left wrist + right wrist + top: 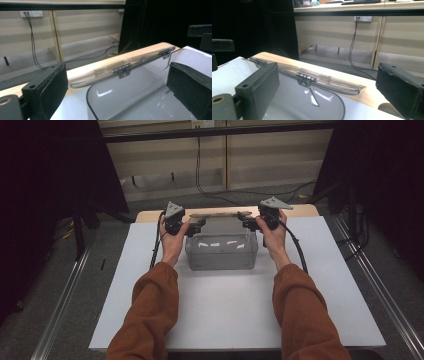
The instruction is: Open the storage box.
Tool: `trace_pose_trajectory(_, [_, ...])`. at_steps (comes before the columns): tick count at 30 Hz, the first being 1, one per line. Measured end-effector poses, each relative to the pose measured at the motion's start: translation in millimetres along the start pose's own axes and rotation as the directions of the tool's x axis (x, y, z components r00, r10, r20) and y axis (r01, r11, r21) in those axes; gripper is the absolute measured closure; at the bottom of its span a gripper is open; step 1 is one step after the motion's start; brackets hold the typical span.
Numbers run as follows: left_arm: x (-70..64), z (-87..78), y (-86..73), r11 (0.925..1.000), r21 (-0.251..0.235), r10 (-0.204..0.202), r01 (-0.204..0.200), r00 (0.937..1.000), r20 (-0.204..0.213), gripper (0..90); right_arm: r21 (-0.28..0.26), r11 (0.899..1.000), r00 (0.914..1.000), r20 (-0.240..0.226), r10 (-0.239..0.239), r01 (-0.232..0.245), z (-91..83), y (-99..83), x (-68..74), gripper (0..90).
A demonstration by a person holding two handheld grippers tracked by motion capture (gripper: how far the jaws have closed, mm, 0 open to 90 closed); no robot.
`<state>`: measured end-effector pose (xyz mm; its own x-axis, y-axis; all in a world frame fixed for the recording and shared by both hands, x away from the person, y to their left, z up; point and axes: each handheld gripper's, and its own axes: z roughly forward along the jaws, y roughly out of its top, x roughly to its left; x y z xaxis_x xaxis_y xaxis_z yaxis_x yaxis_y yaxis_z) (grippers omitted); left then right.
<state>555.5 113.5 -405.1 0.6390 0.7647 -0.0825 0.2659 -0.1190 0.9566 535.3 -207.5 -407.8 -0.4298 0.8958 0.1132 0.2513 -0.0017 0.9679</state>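
A clear plastic box [221, 251] stands at the back middle of the white table top [225, 310]. Its hinged lid [219, 213] is swung open and lies back over the wooden strip behind it. My left gripper [194, 226] is at the box's back left corner and my right gripper [247, 223] at its back right corner. The left gripper [117, 92] is open, its jaws wide apart, with the box's rounded corner [130, 97] and the lid [100, 72] ahead. The right gripper [329, 90] is likewise open, facing the lid [329, 81] and a black hinge [306, 77].
A wooden strip [300, 210] edges the table's far side. Beyond it are a floor with black cables [200, 180] and a pale wall unit. Black curtains hang left and right. Metal rails [372, 285] run along both sides of the table.
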Motion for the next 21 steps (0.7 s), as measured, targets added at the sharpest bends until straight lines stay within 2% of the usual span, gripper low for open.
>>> trace_pose_trajectory(6, [-3.8, -6.8, 1.0, 0.9997, -0.023, 0.009, -0.009, 0.9999, 0.009, 3.8, -0.006, 1.000, 0.9996, 0.001, -0.027, 0.027, -5.7, 1.0, 4.3, 4.7])
trace_pose_trajectory(11, [-7.1, -13.9, 0.5, 0.9993, -0.024, 0.027, -0.027, 0.9996, -0.005, 4.1, -0.016, 0.999, 0.9991, 0.003, -0.043, 0.043, -11.0, 2.3, 6.2, 4.6])
trace_pose_trajectory(17, [-9.3, -23.7, 0.4, 0.9988, -0.049, 0.003, -0.003, 0.9999, -0.015, 4.0, -0.020, 0.998, 0.9979, 0.003, -0.064, 0.064, -18.9, 5.3, 9.6, 4.6])
trace_pose_trajectory(18, [-9.5, -25.2, 0.6, 0.9987, -0.050, 0.012, -0.013, 0.9997, -0.021, 3.8, -0.017, 0.998, 0.9977, 0.000, -0.068, 0.068, -21.0, 6.2, 10.6, 4.6])
trace_pose_trajectory(21, [-11.4, -29.3, 1.2, 0.9978, -0.066, 0.002, -0.003, 0.9998, -0.019, 3.8, -0.023, 0.997, 0.9972, -0.003, -0.075, 0.074, -25.8, 8.1, 12.8, 3.9])
